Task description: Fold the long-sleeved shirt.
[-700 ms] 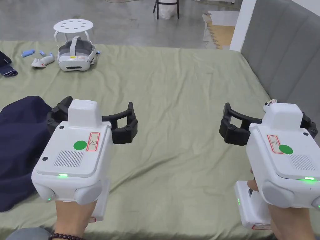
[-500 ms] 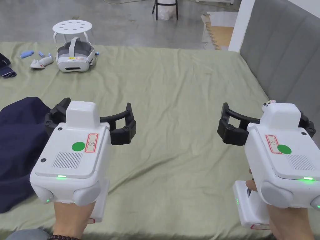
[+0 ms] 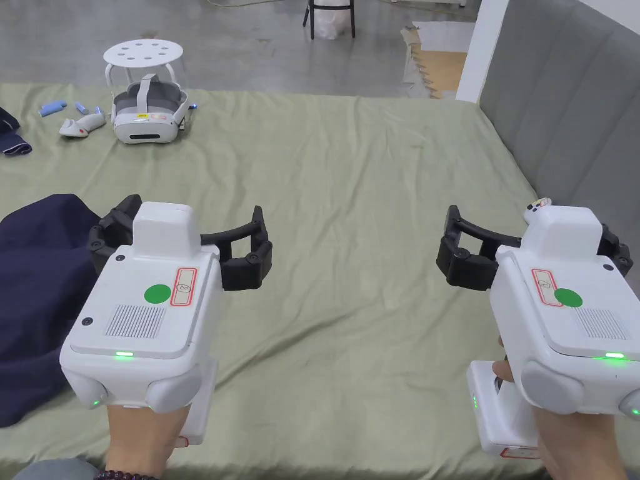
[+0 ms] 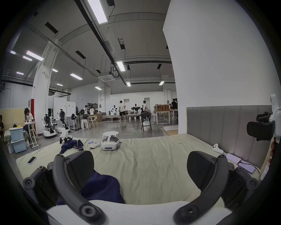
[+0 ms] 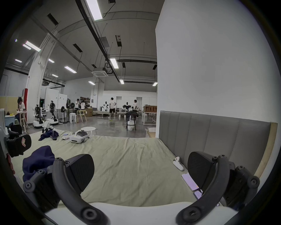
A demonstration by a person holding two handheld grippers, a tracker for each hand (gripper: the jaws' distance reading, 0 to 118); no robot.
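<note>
**Both grippers open above the bed**

I hold the left hand-held gripper (image 3: pixel 181 240) over the green bed sheet (image 3: pixel 350 175), jaws spread wide and empty. Its left jaw sits just over the edge of the navy long-sleeved shirt (image 3: pixel 37 294), bunched at the bed's left side. The right hand-held gripper (image 3: pixel 531 253) hovers well apart near the grey headboard (image 3: pixel 562 112), also wide open, gripping nothing.

Even ceiling strip lights (image 4: pixel 97 11), soft shadows; gripper views fisheye-warped, dark-vignetted; distance perhaps soft.
</note>
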